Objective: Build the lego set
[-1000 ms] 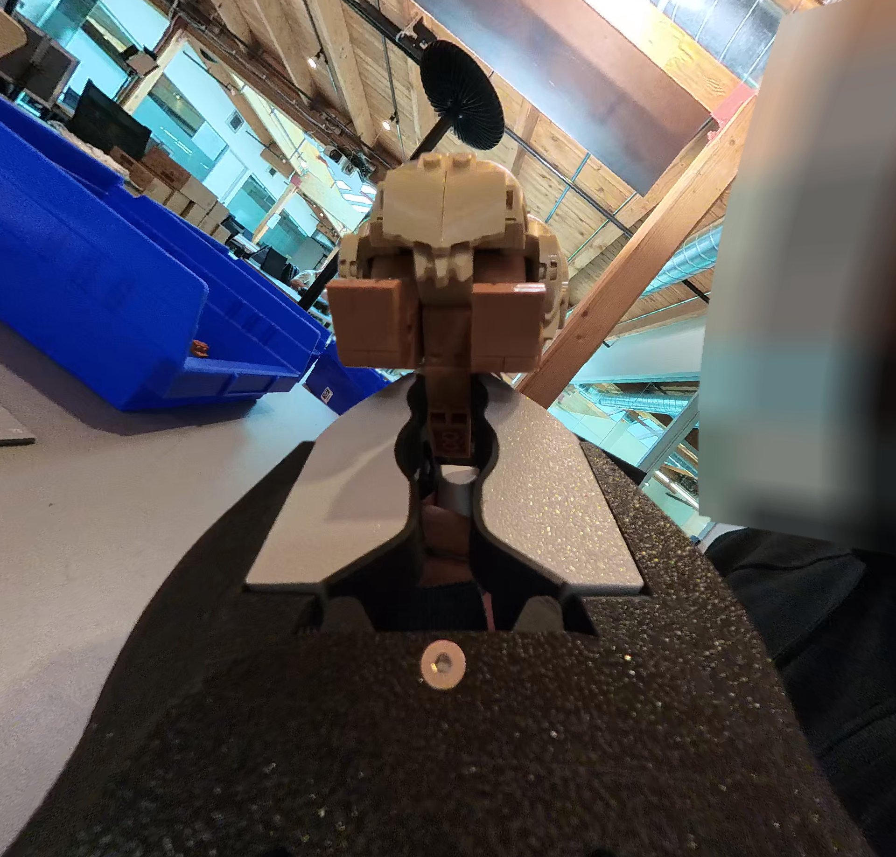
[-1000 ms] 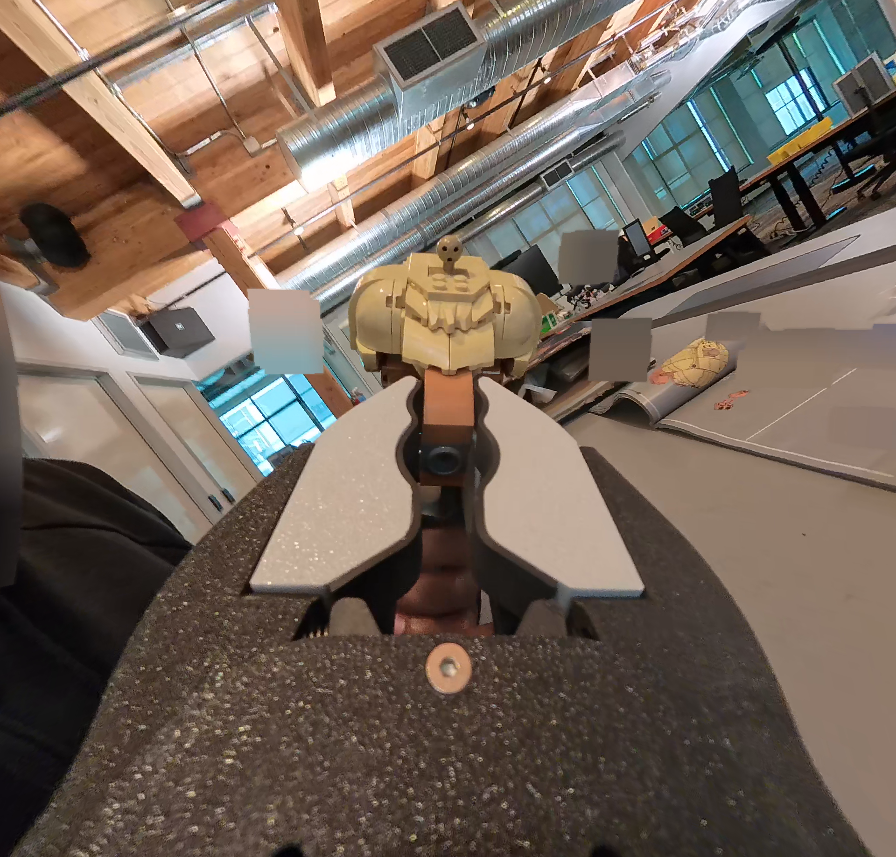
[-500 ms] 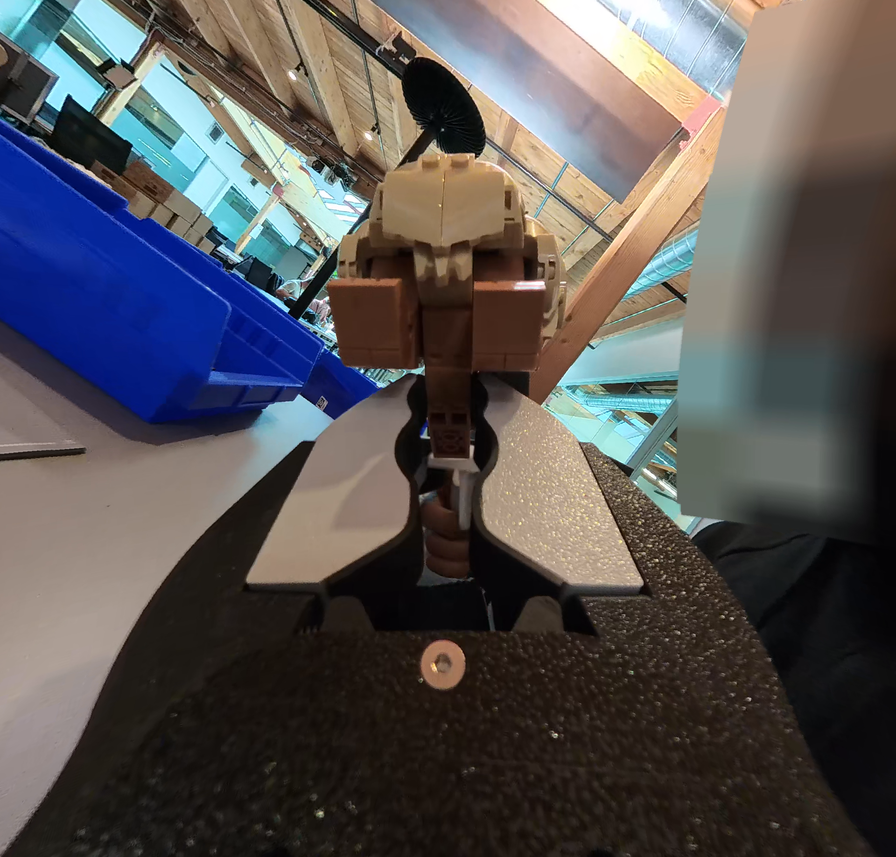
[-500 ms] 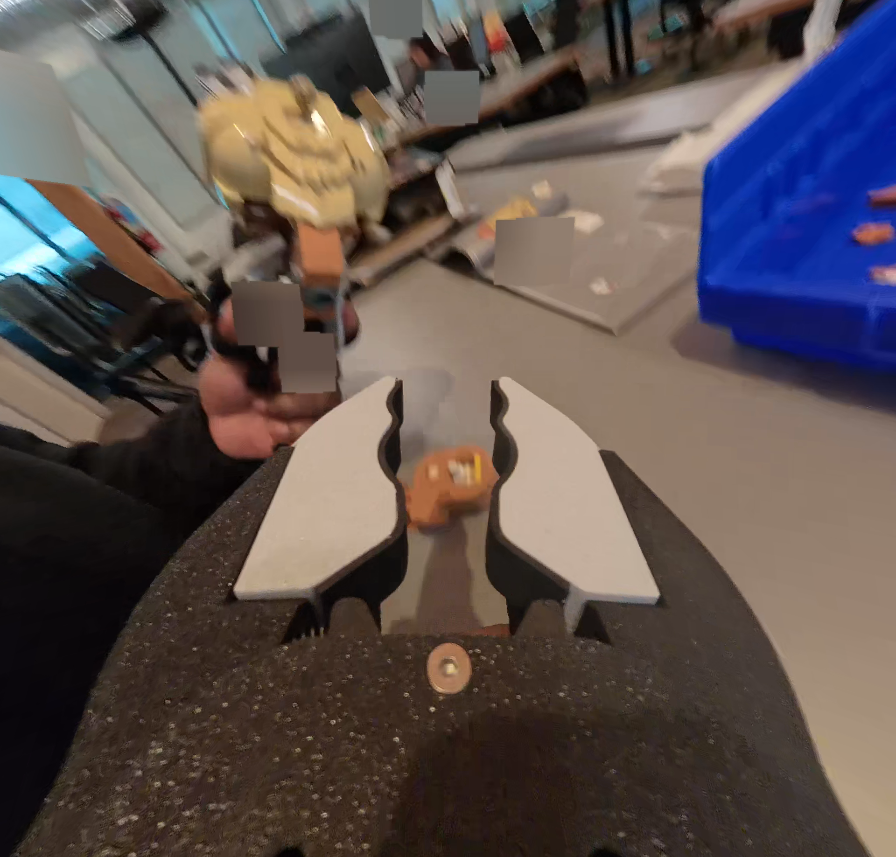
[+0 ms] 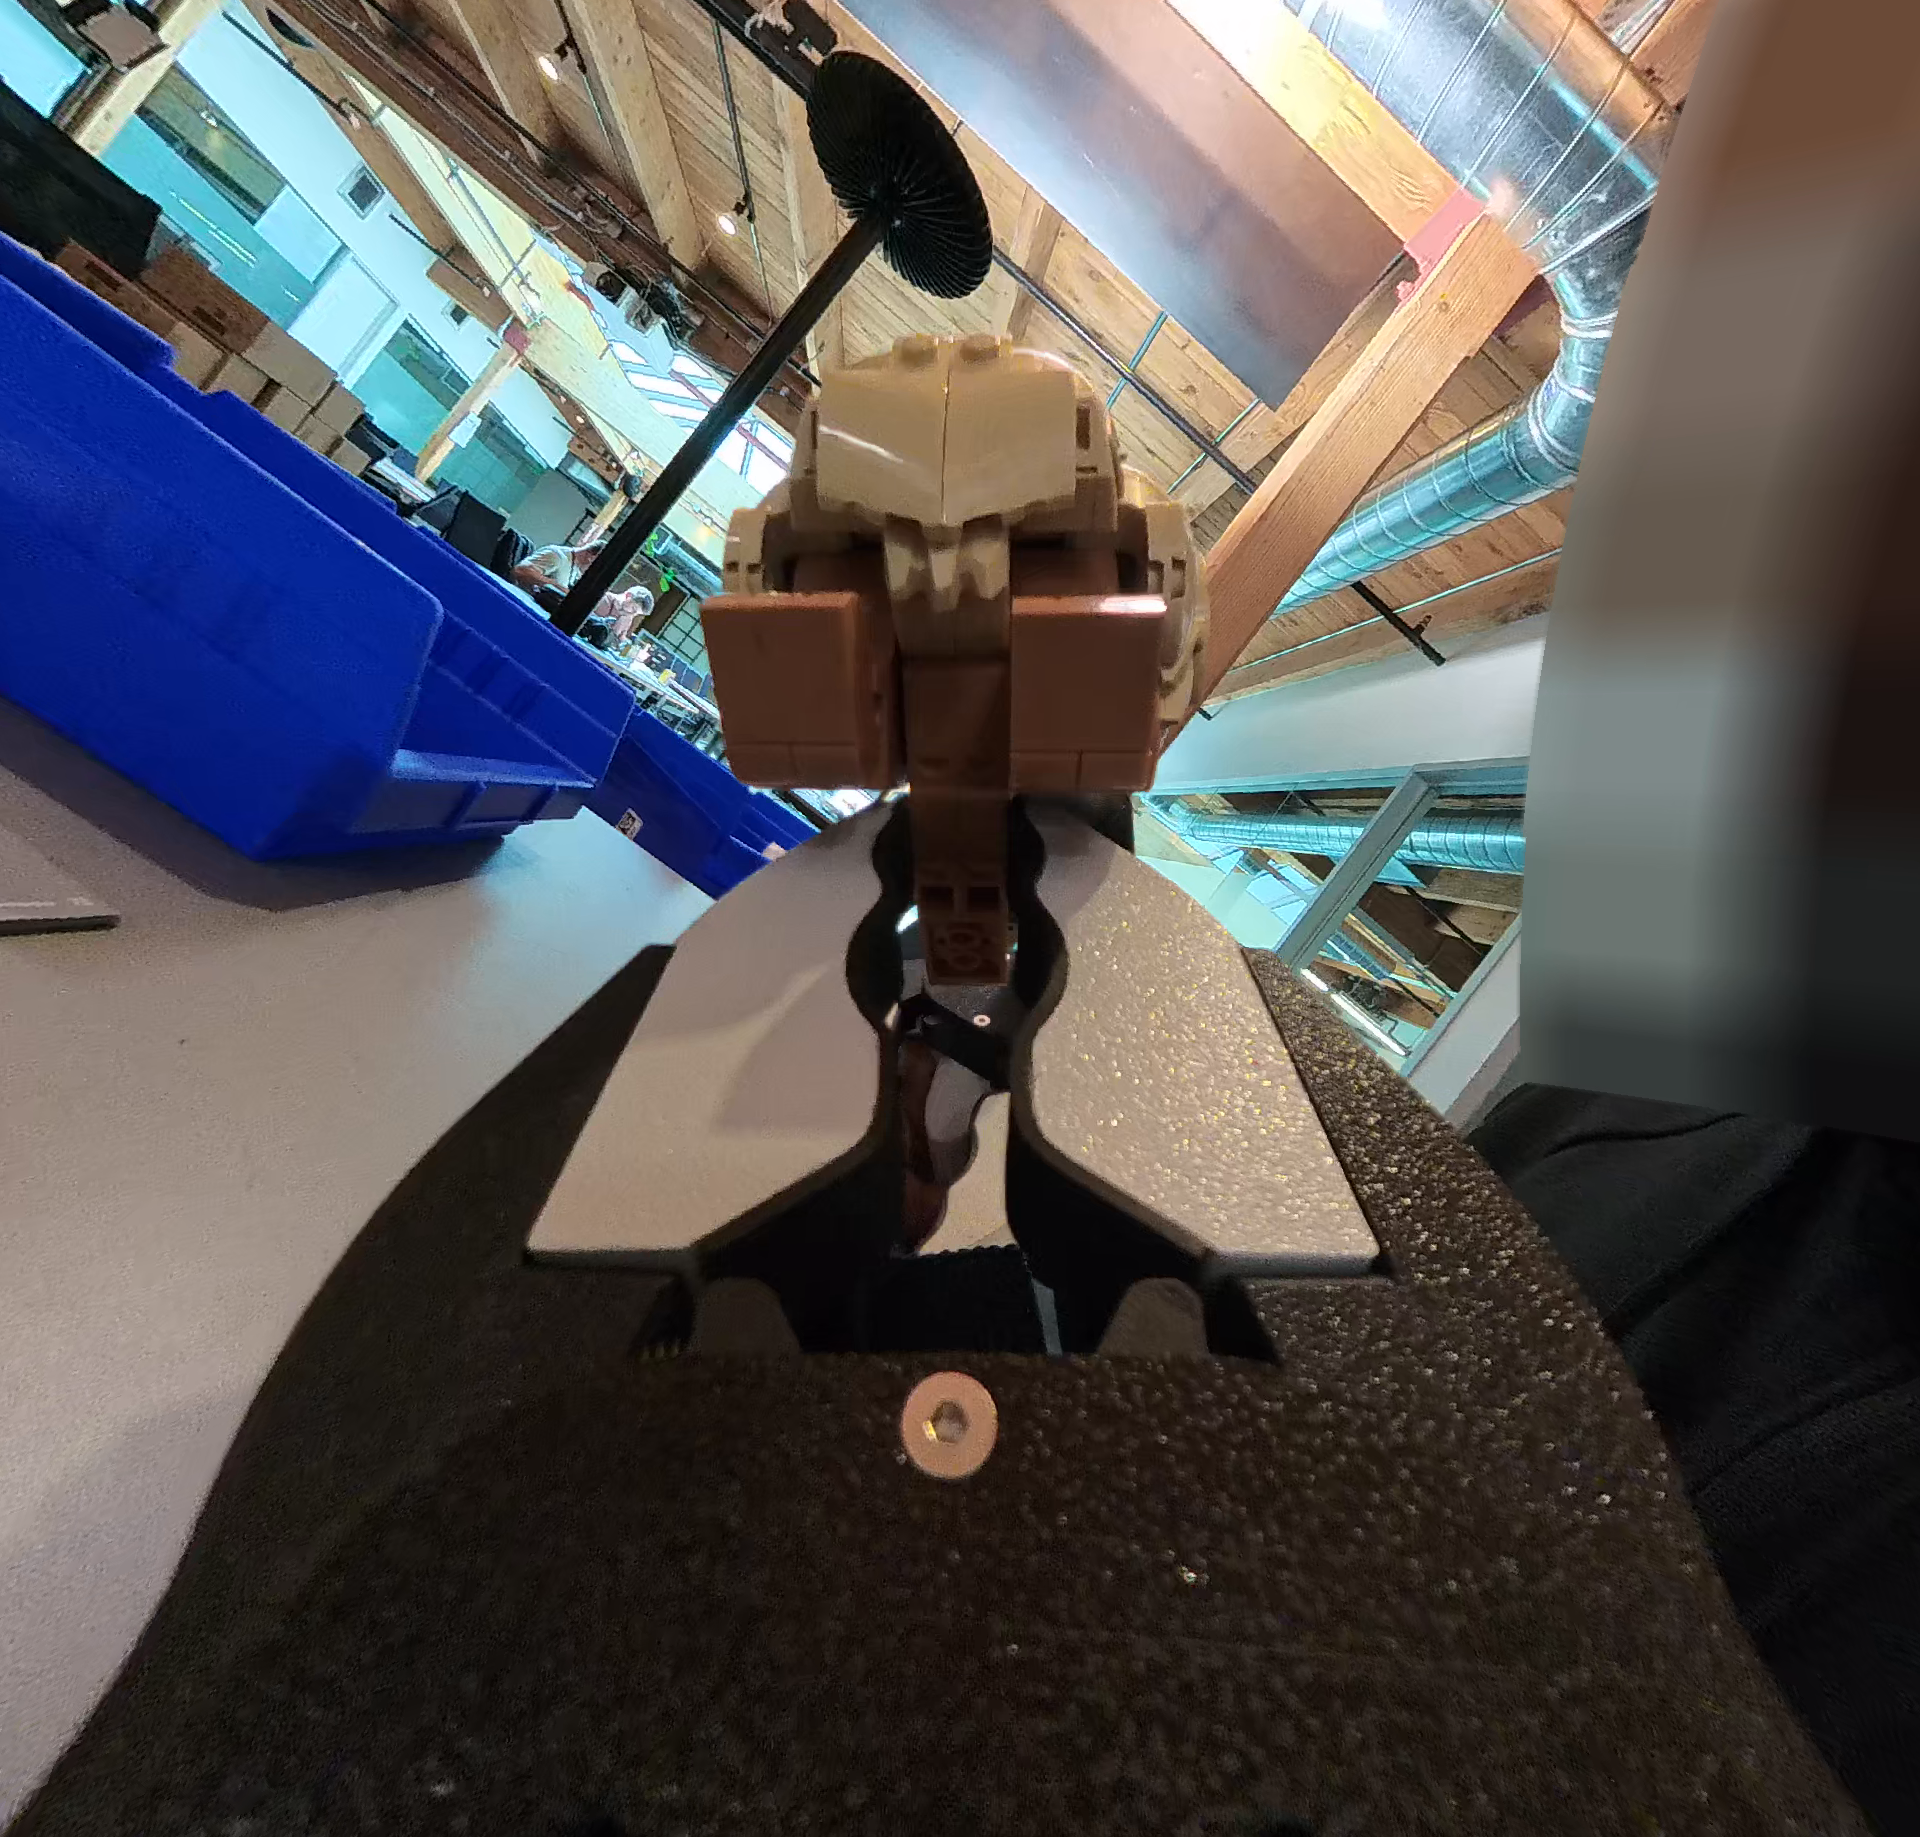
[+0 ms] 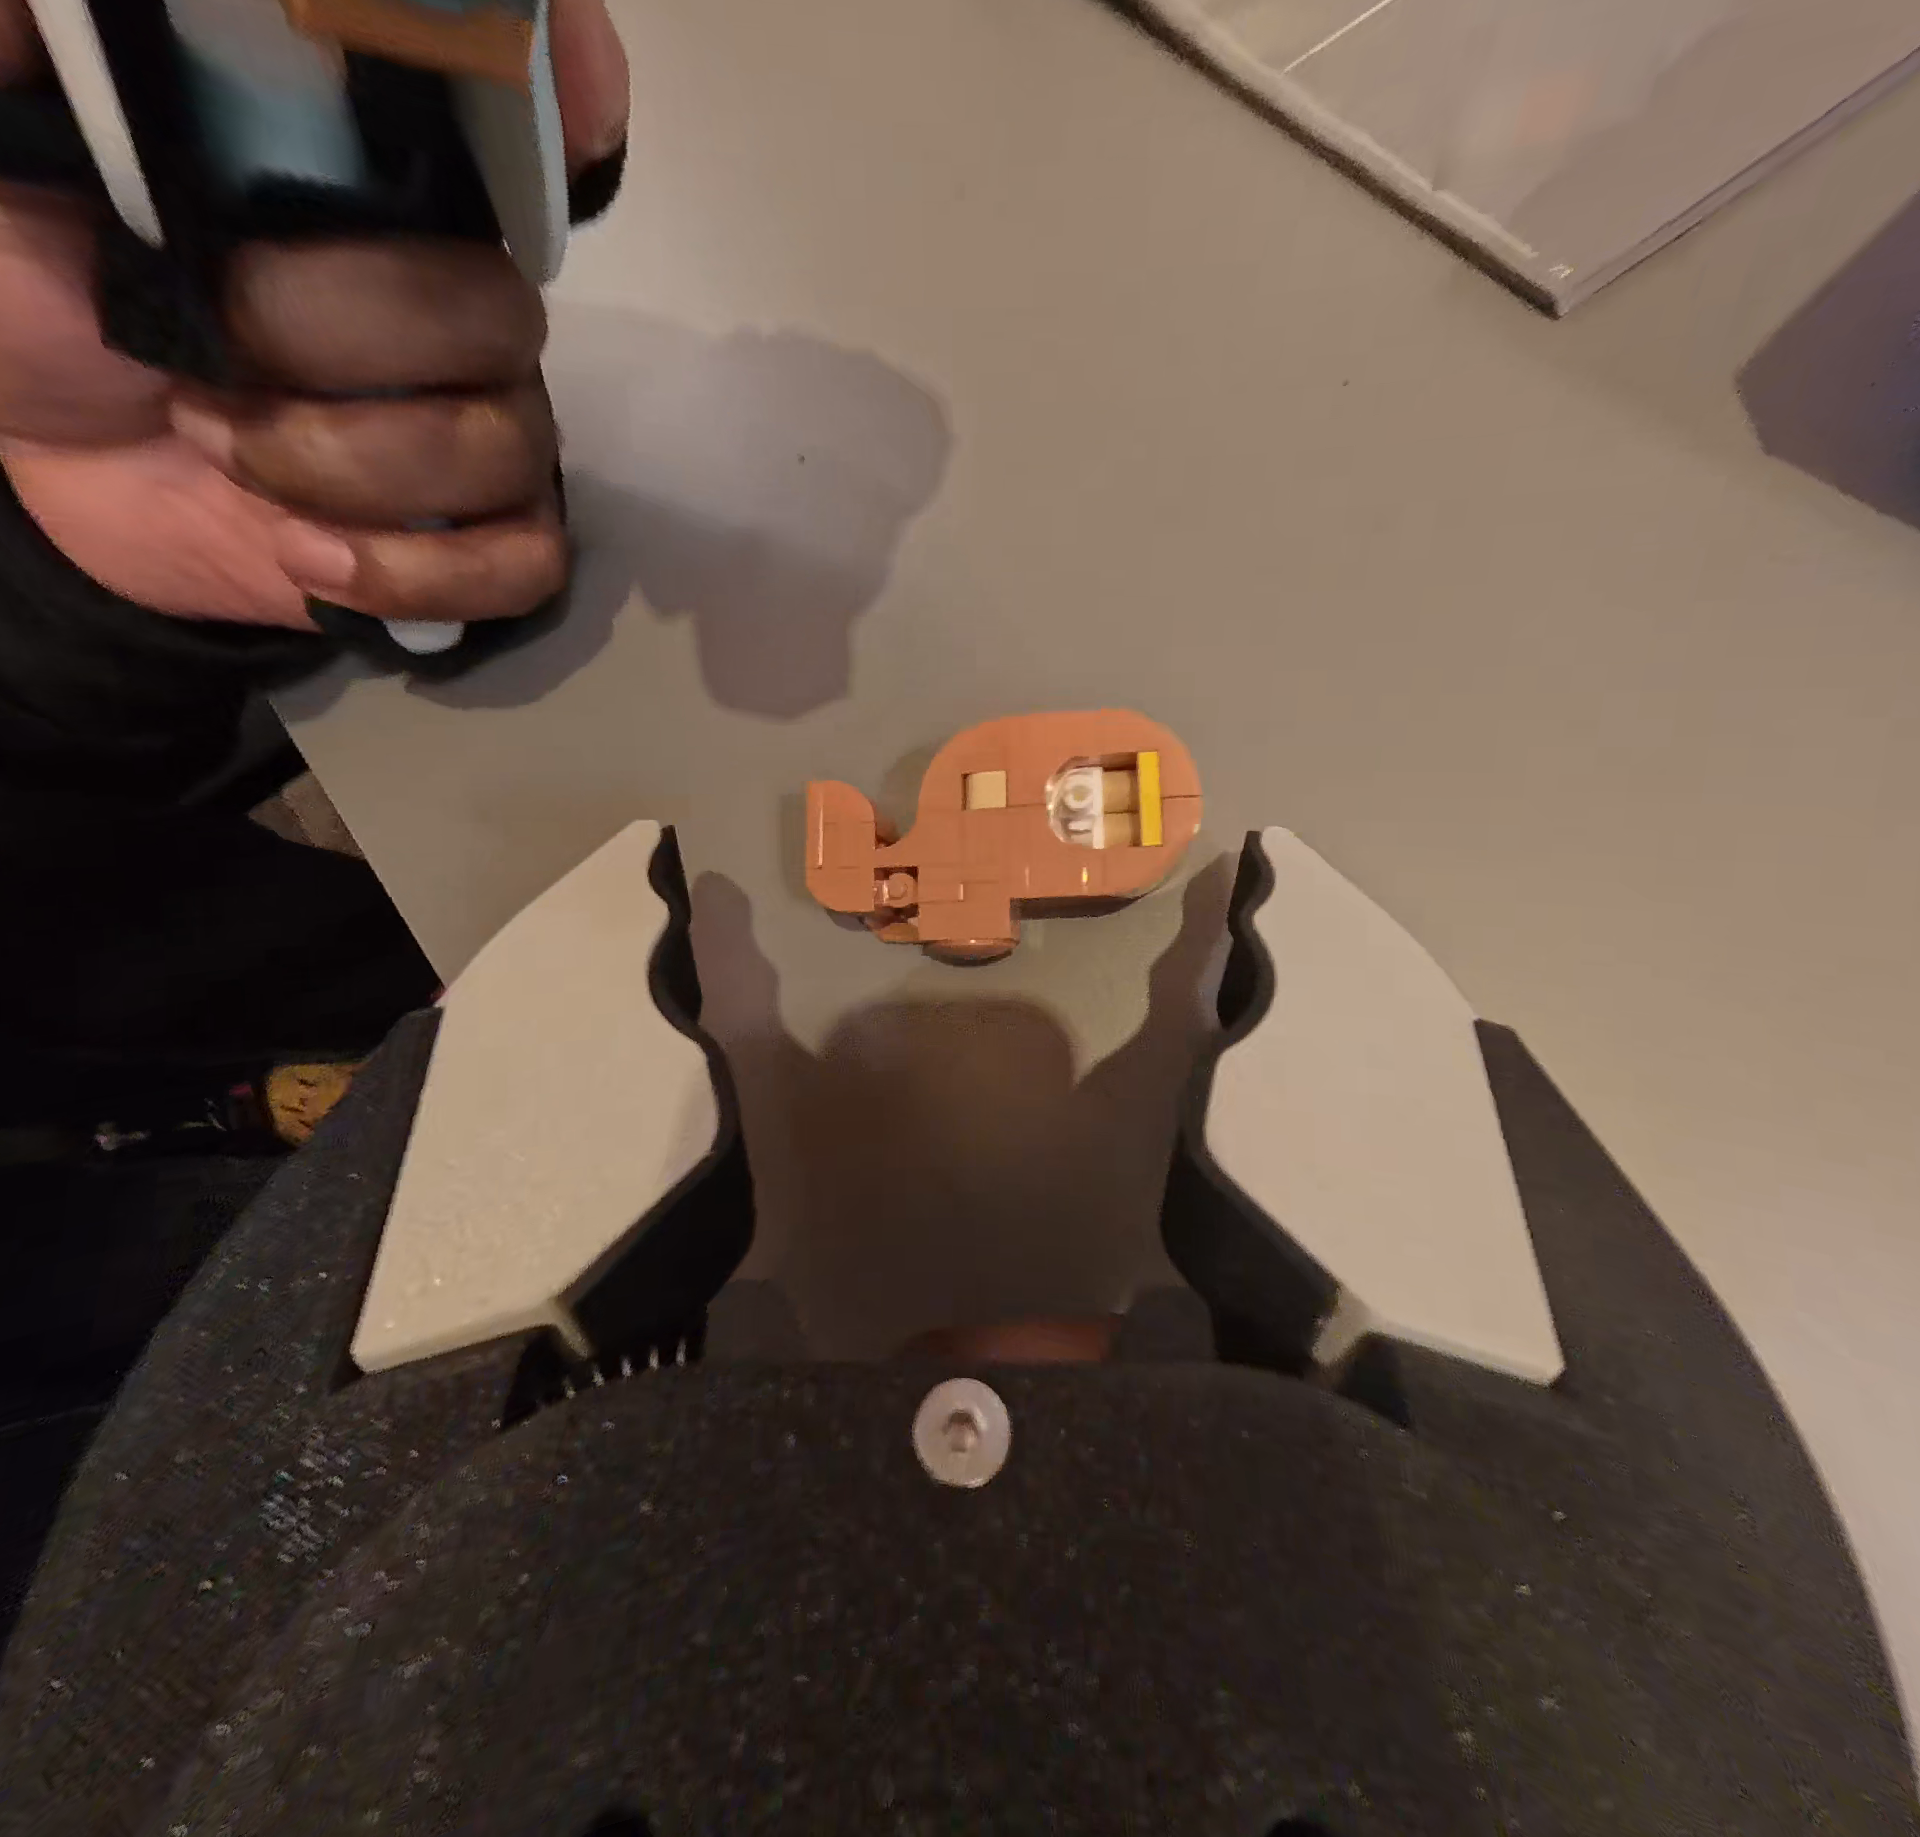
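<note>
My left gripper is shut on the brown stem of a tan and brown brick figure and holds it up in the air above the grey table. My right gripper is open wide and empty, pointing down at the table. A small brown brick piece with a yellow strip lies flat on the table just beyond and between its fingertips, touching neither. The left gripper and the hand holding it show at the upper left of the right wrist view.
Blue bins stand on the table at the left in the left wrist view. An open booklet lies at the upper right in the right wrist view. A person's dark sleeve is at the left. The tips of one gripper are about 15 cm away from the tips of the other.
My right gripper let go of the brick figure's stem, swung down toward the table and opened wide over the small brown piece. My left gripper kept its hold on the figure.
</note>
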A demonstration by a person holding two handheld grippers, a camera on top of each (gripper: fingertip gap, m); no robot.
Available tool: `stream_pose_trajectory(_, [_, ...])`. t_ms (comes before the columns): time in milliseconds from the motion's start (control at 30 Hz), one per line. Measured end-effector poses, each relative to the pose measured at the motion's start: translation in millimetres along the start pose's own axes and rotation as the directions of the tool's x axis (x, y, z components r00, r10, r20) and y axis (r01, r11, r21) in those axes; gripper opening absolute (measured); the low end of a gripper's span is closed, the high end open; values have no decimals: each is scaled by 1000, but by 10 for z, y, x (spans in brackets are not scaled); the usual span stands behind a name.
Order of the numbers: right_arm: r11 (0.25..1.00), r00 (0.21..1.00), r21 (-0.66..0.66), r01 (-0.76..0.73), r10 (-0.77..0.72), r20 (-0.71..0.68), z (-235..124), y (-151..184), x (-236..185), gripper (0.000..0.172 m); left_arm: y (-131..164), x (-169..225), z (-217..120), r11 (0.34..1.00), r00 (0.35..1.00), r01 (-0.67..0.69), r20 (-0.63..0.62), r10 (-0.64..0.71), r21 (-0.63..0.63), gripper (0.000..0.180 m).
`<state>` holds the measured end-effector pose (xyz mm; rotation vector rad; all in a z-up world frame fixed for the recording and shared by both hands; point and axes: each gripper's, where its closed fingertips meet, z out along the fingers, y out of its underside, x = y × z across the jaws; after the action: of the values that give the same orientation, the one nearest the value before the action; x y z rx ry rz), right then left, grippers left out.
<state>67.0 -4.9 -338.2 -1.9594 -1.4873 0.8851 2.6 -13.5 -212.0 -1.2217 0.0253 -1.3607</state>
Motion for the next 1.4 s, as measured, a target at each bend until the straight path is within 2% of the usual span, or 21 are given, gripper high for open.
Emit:
stream_pose_trajectory(67, [999, 999, -40, 36, -37, -27, 49, 36, -5, 99, 2, 3, -27, 1000, 1000, 14, 2, -14, -3, 16])
stream_pose_trajectory(133, [995, 996, -73, 66, -71, -56, 89, 65, 4, 92, -4, -3, -44, 999, 999, 32, 2, -32, 0, 16])
stream_pose_trajectory(200, [992, 991, -87, 88, -96, -92, 114, 68, 32, 77, -6, -20, -55, 999, 998, 54, 7, -54, 2, 16])
stream_pose_trajectory(333, [986, 979, -69, 151, -159, -129, 136, 18, 44, 76, 14, -70, -72, 994, 994, 106, 33, -105, -8, 16])
stream_pose_trajectory(600, [940, 927, 77, 332, -309, -213, 117, -270, -46, 76, 43, -132, -123, 975, 973, 224, 60, -224, 2, 16])
stream_pose_trajectory(767, [855, 873, 230, 465, -399, -282, 7, -665, -195, 76, 13, -144, -132, 920, 922, 387, -28, -386, 61, 16])
stream_pose_trajectory(833, [832, 854, 241, 499, -425, -299, 2, -767, -231, 76, 4, -163, -132, 904, 908, 420, -44, -417, 84, 16])
stream_pose_trajectory(1100, [790, 816, 256, 558, -464, -344, 56, -886, -252, 76, 84, -241, -63, 943, 939, 330, 85, -333, 43, 16])
stream_pose_trajectory(1400, [764, 804, 295, 574, -458, -378, 47, -860, -198, 76, 111, -269, -30, 953, 944, 298, 136, -302, 49, 16])
